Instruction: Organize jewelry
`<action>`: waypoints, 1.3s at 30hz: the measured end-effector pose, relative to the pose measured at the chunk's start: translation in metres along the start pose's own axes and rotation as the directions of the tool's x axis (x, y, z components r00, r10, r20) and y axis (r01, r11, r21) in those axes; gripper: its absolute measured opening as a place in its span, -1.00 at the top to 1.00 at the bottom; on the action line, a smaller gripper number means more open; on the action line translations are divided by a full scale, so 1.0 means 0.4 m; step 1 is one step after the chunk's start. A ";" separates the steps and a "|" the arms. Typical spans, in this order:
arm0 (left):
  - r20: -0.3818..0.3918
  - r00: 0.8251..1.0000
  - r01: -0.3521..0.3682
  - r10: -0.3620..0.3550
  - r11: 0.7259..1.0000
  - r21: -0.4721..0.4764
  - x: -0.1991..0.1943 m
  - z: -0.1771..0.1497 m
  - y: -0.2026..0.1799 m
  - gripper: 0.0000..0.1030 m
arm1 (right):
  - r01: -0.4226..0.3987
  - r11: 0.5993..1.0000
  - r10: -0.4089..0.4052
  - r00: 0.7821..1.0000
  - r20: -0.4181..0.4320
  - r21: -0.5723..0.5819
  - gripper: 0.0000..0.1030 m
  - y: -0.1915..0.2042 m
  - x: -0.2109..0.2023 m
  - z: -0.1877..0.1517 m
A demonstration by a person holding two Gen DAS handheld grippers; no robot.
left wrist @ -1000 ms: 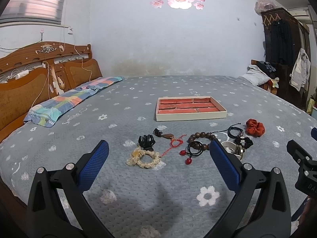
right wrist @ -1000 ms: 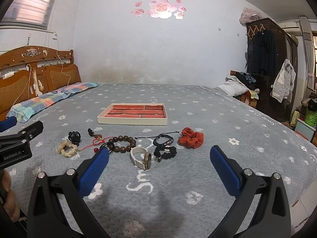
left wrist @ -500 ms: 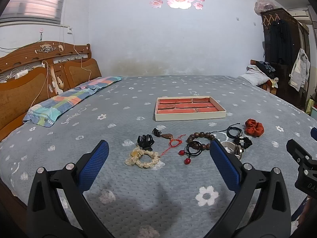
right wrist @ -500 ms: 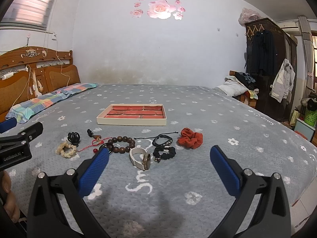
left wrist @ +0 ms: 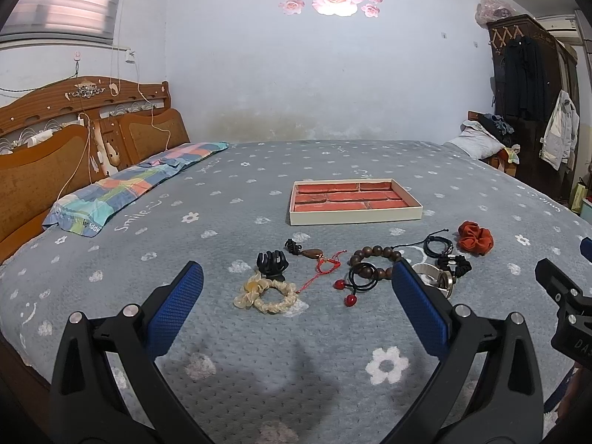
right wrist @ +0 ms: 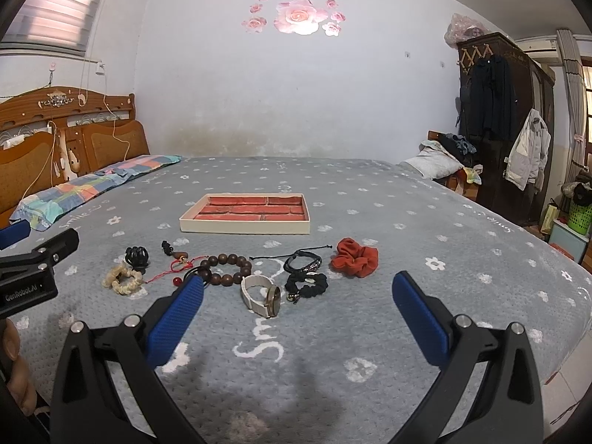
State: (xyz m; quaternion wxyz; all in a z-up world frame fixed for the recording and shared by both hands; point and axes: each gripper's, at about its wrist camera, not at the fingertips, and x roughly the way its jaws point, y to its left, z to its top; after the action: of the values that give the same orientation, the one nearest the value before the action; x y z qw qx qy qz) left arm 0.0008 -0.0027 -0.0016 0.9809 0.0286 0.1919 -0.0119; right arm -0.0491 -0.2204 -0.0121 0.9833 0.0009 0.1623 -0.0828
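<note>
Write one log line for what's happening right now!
phase: start | left gripper: open, empty | right gripper: open, empty | tray: empty | jewelry: all on bed

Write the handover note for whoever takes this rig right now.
Left gripper: open, empty, hovering short of the pile.
Right gripper: open, empty, also hovering.
Tray: on the bed, beyond the pile, nothing in it.
On the blanket in front of it, left to right: cream scrunchie, black claw clip, red cord pendant, wooden bead bracelet, watch, black cord bracelets, black scrunchie, orange scrunchie.
Done: nothing.
Left: move every piece into the tray.
</note>
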 end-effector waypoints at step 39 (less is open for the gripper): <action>-0.005 1.000 0.012 -0.012 1.000 -0.006 0.005 -0.012 0.000 -0.91 | 0.001 1.000 0.000 1.000 -0.022 0.003 -0.93 0.003 0.022 -0.017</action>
State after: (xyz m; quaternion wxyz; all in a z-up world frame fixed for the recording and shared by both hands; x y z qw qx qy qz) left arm 0.0009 -0.0023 -0.0066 0.9805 0.0245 0.1943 -0.0170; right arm -0.0429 -0.2203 -0.0213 0.9814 0.0033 0.1729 -0.0833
